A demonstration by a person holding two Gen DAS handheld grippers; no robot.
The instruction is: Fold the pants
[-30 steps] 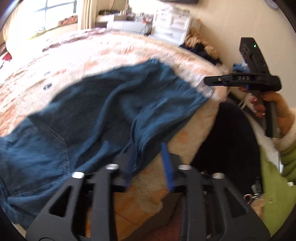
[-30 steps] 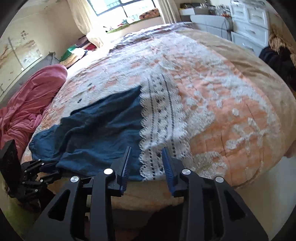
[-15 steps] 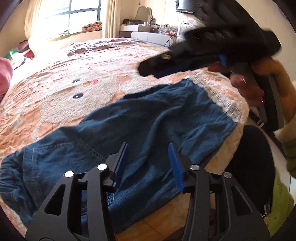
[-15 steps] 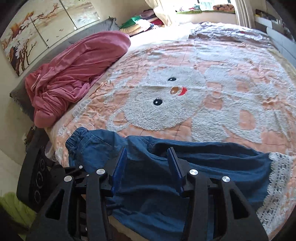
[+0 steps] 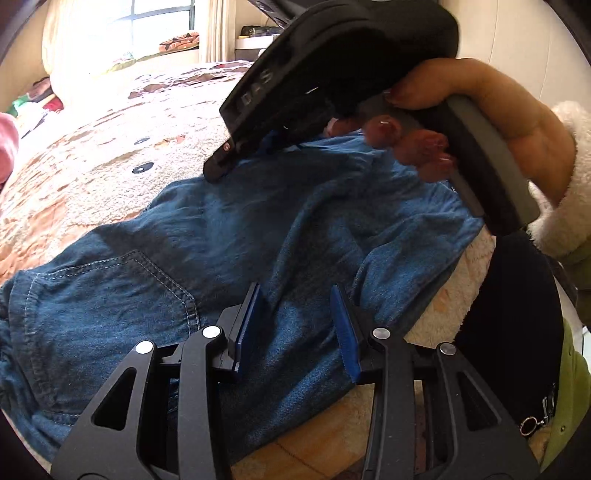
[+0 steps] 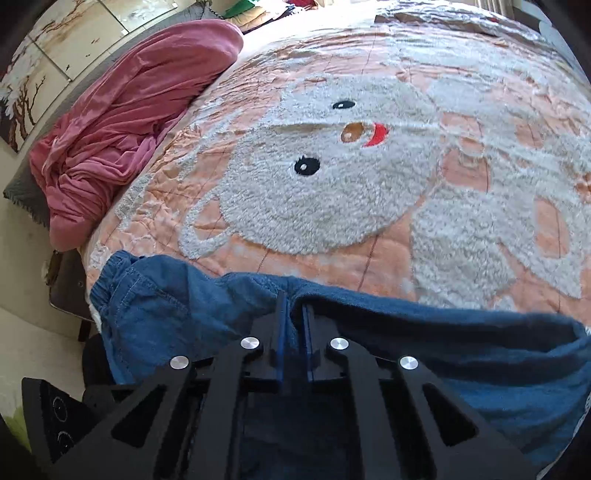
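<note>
Right gripper clenched on far edge of pants; left gripper released above them. Risk: thin pinch slips, fold collapses.

Setting: home bedroom. Bed with peach quilt bearing a fluffy cartoon animal face; crumpled pink blanket at ten o'clock; tree-painting wall panels beyond it; sunlit curtained window at twelve o'clock; blue pants lying at six o'clock.
</note>
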